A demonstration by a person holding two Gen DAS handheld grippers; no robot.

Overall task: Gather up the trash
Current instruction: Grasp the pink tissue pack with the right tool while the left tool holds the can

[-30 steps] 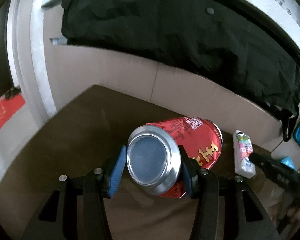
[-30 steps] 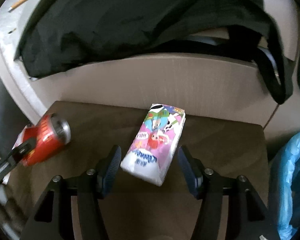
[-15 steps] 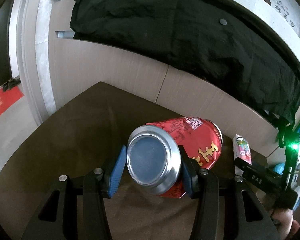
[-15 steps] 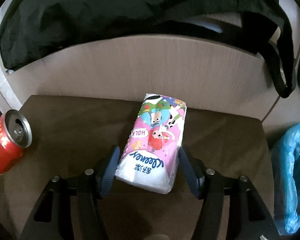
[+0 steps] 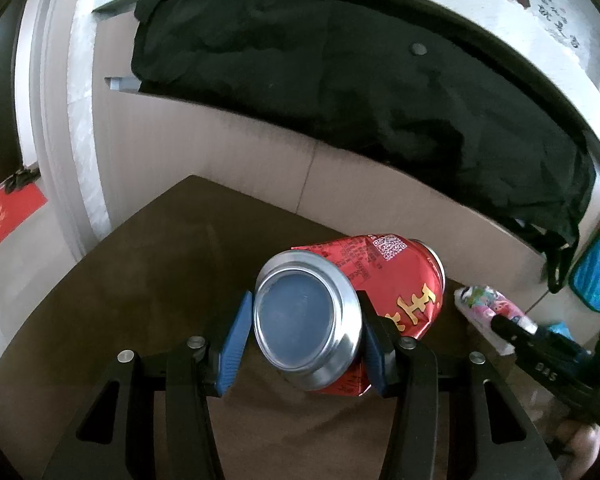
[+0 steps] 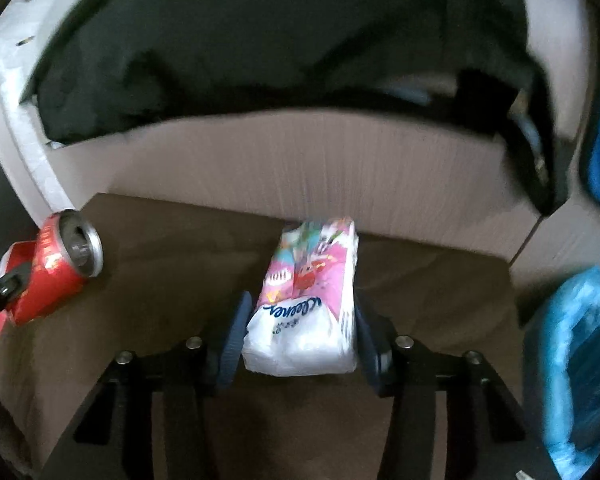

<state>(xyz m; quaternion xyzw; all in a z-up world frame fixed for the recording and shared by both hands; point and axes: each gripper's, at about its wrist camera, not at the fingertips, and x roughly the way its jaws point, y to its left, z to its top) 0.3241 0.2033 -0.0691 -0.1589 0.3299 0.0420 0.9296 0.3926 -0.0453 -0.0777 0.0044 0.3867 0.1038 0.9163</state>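
Right gripper [image 6: 300, 336] now closing on tissue pack [image 6: 306, 300], previously wider, left gripper [image 5: 306, 340] still clamping red can [image 5: 352, 308], blue bag [image 6: 576, 360] clear only in right view

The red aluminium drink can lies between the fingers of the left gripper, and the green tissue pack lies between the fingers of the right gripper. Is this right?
Not quite: the soft plastic tissue pack is pink and white, not green, as the right wrist view shows. The rest holds: the red aluminium drink can lies between the left gripper fingers, the pack between the closing right gripper fingers.
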